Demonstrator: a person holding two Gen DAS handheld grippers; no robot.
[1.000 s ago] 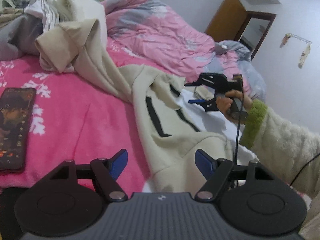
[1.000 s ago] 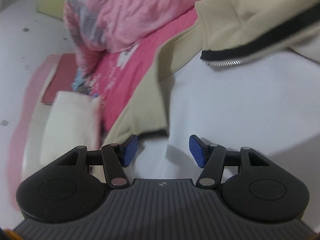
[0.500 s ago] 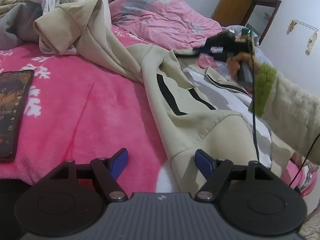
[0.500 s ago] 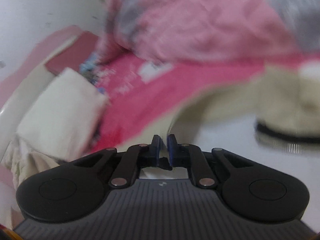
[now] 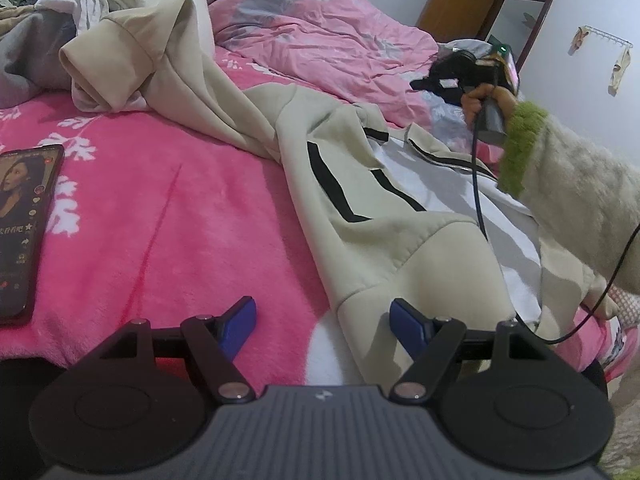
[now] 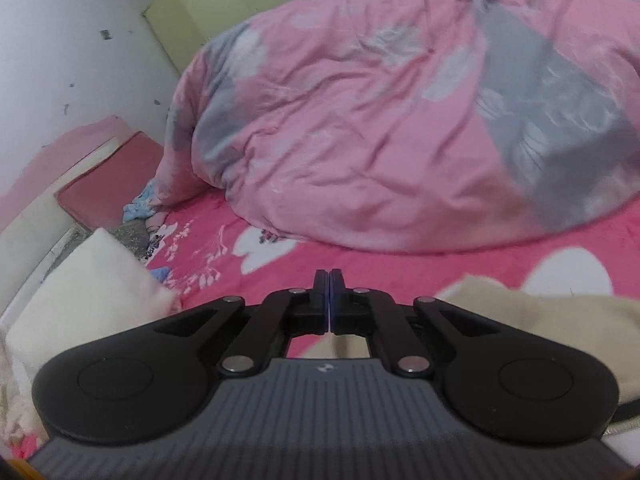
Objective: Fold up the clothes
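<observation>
A cream zip jacket with black stripes lies spread across the pink bed, one sleeve trailing back to a bunched cuff. My left gripper is open just short of the jacket's near hem corner, which lies toward its right finger. The right gripper, held by a hand in a fuzzy green-cuffed sleeve, hovers over the jacket's far zipper edge. In the right wrist view that gripper is shut, nothing shows between its tips, and cream fabric lies below it to the right.
A phone with its screen lit lies at the left on the pink blanket. A rumpled pink and grey duvet fills the far side. More clothes are piled at the back left. A black cable hangs from the right gripper.
The right gripper shut near the jacket's zipper edge, then rose and swung toward the duvet. My left gripper stayed open and moved in toward the hem.
</observation>
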